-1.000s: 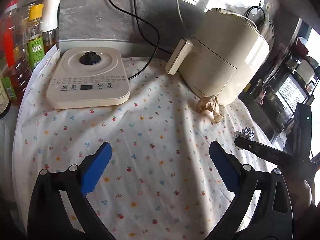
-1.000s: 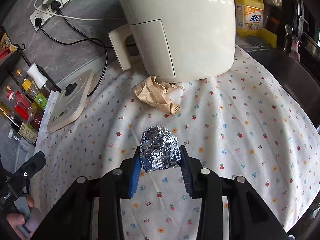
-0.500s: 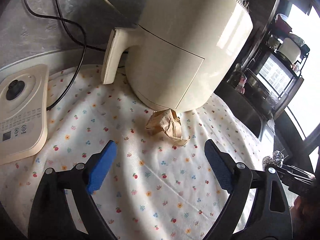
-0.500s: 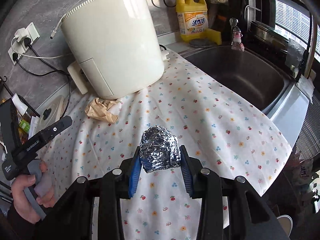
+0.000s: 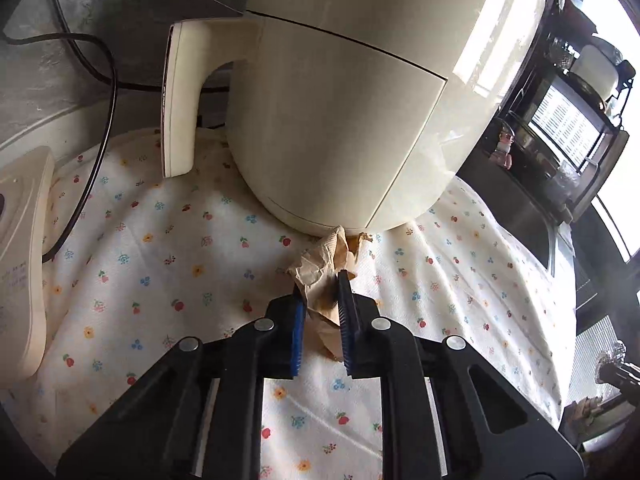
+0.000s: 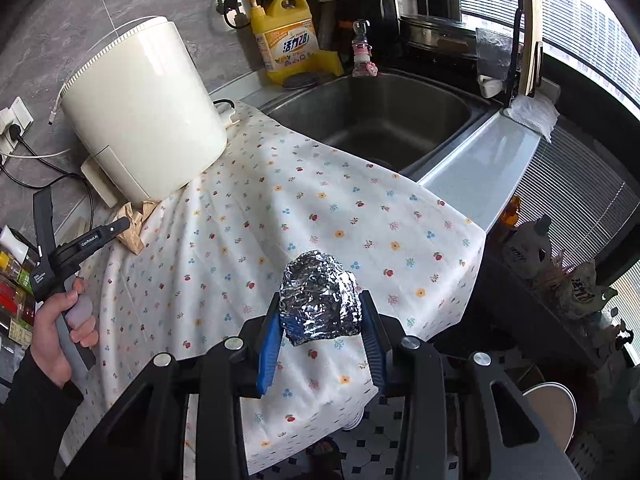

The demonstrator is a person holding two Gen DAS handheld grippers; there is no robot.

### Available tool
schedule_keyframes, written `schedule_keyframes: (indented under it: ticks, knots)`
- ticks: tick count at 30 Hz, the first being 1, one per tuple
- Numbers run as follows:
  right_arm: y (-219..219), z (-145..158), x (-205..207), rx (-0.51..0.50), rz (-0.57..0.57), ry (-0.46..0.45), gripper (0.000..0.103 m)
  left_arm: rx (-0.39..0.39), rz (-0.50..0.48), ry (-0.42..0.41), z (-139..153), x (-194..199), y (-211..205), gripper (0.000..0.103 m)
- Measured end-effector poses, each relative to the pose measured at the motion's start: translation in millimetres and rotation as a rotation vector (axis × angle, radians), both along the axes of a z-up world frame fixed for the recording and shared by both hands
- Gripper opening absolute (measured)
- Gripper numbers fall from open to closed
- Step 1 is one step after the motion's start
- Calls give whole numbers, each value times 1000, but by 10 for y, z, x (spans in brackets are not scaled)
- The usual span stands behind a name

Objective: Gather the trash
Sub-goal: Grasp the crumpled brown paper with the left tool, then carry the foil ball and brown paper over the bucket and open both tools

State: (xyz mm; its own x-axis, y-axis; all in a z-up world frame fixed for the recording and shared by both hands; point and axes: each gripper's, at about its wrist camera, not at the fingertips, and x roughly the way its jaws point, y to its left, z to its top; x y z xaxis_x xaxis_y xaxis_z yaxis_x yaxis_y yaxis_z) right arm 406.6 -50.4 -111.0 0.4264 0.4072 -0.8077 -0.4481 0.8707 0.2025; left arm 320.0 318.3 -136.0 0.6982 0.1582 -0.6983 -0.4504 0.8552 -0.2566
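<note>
Crumpled brown paper (image 5: pixel 320 280): lying on the flowered cloth (image 5: pixel 168 264) against the foot of the cream air fryer (image 5: pixel 340 100), its near part sitting between the blue pads.
Left gripper (image 5: pixel 322 292): pointing steeply down at the cloth; its jaws are closing, nearly together, with the paper pinched between them.
Left hand (image 6: pixel 60 328): showing only in the right wrist view, in a dark sleeve, gripping the handle low at the left edge with the tool reaching toward the fryer.
Foil ball (image 6: pixel 318 300): sitting clamped between the pads, raised over the cloth's front edge.
Right gripper (image 6: pixel 320 308): tilting down, jaws part open and pressing on the foil from both sides.
Left view only: induction cooker (image 5: pixel 20 260) at the left edge, black cable (image 5: pixel 104 120) trailing beside it.
Right view only: steel sink (image 6: pixel 384 120), yellow detergent bottle (image 6: pixel 286 36) behind it, tiled floor below the counter.
</note>
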Motion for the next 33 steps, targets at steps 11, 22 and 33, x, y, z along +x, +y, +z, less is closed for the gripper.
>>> schedule_keyframes:
  ticks: [11,22,33]
  knots:
    - [-115,-49,-110,63,145,0,37,32,58,-37,275,-564,-502,11]
    - [-399,-102,-201,86,237,31,37,4,182,-61,469,-1406,-1279,11]
    - [-899,-152,-299,103,237,42,37,17,208,-89,692,-1655,-1931,11]
